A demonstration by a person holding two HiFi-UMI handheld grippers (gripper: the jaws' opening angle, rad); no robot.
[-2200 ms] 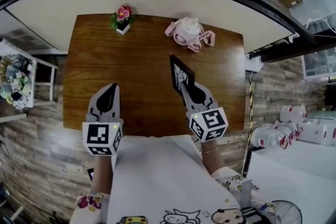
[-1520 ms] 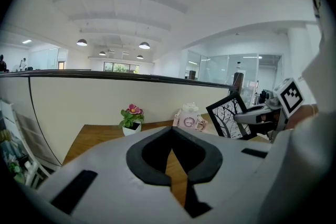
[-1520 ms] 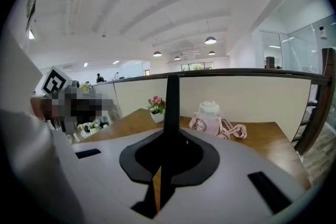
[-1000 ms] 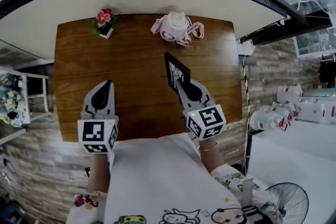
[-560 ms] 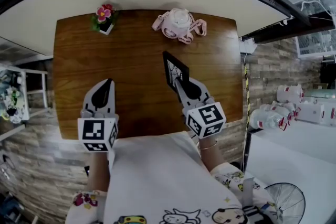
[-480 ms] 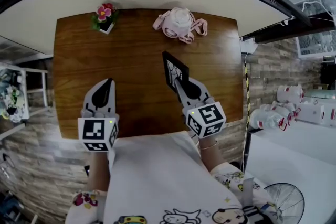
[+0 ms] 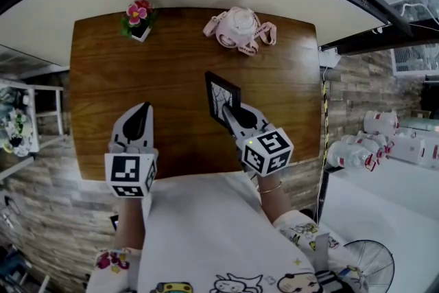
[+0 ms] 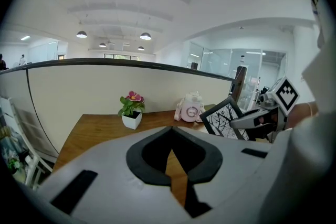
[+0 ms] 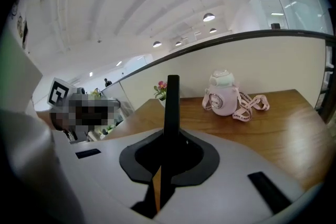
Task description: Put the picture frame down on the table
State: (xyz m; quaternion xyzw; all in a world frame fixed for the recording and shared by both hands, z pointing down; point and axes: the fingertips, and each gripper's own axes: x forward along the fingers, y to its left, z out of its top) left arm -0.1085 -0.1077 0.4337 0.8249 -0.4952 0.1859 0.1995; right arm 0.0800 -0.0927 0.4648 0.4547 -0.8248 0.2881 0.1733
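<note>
Gripping the picture frame [image 7: 221,94] by its near edge, my right gripper [image 7: 228,114] has its jaws clenched on the thin black border; the frame stands tilted over the middle of the wooden table [image 7: 171,72]; in the right gripper view it shows only edge-on, a dark upright strip, so its picture is hidden there; the left gripper view shows a bare-tree drawing, black on white, but the frame's lower corner is cut off behind my own tool, so I cannot tell whether it touches the tabletop; left of the frame, my left gripper [image 7: 143,112] has its jaws pressed together on nothing; beyond the frame lies a pink bottle [image 7: 239,25] with a looped strap, whose print is too small to read; beyond the frame and to its left stands a small potted flower [image 7: 138,16].
</note>
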